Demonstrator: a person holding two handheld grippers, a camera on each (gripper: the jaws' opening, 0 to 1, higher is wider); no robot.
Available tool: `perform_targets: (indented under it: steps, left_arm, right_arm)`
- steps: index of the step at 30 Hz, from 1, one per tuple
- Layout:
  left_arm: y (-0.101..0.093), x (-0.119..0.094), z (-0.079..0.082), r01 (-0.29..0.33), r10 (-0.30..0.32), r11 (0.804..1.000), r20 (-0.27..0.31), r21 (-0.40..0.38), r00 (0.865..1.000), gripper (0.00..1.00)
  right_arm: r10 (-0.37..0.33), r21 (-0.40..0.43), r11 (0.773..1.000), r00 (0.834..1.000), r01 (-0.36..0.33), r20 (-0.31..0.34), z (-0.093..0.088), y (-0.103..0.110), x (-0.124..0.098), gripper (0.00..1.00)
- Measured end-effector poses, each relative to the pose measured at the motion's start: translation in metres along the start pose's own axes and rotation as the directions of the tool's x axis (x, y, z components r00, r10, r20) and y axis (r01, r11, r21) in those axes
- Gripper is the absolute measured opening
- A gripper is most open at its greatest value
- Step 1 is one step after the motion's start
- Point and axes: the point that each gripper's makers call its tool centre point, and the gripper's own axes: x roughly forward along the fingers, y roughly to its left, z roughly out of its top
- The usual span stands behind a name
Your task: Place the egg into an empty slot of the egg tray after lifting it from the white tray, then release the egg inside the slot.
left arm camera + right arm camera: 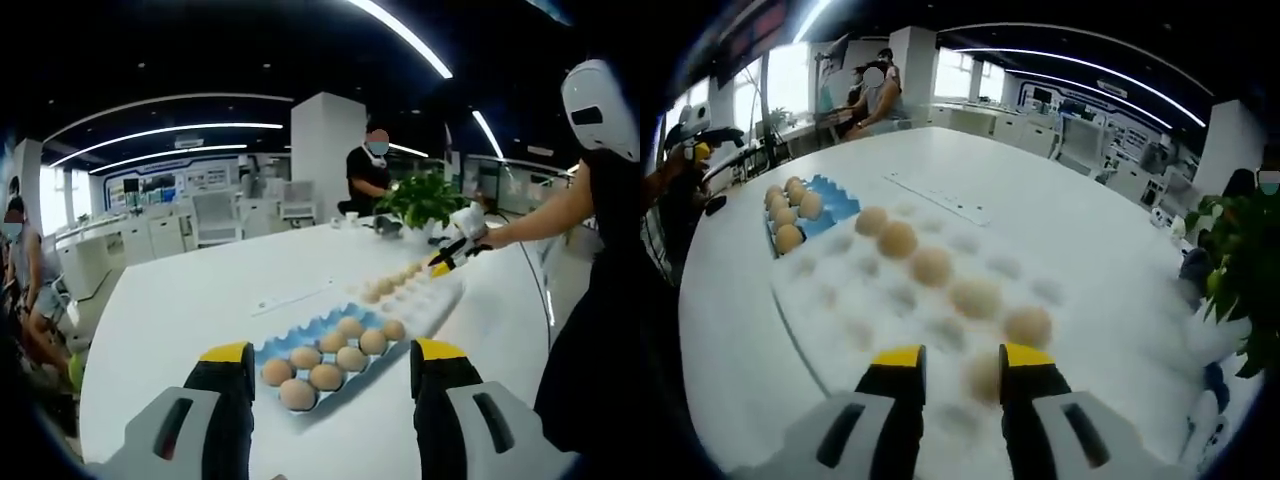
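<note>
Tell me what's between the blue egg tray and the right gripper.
In the right gripper view, the white tray with its row of eggs lies between the blue egg tray and the right gripper.

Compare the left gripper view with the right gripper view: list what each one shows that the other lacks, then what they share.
Left gripper view alone: the left claw, open, hanging short of the blue egg tray, and the right claw far off over the white tray.

Right gripper view alone: one egg between the right claw's tips, and the long row of eggs seen close.

Both: the blue egg tray, the white tray, the white table, the potted plant.
</note>
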Motion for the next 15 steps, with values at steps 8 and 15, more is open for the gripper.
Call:
perform_targets:
  steps: [8, 15]
  left_arm:
    - [-0.001, 0.0, -0.002, 0.002, -0.002, 1.0, -0.008, 0.001, 1.0, 0.63]
    - [0.0, -0.001, -0.001, -0.004, 0.004, 1.0, -0.005, -0.002, 1.0, 0.63]
  right_arm:
    - [-0.042, 0.007, 0.999, 0.998, 0.042, -0.038, -0.015, -0.013, 0.001, 0.29]
    - [-0.05, 0.005, 0.999, 0.997, 0.05, -0.056, -0.021, -0.016, 0.007, 0.28]
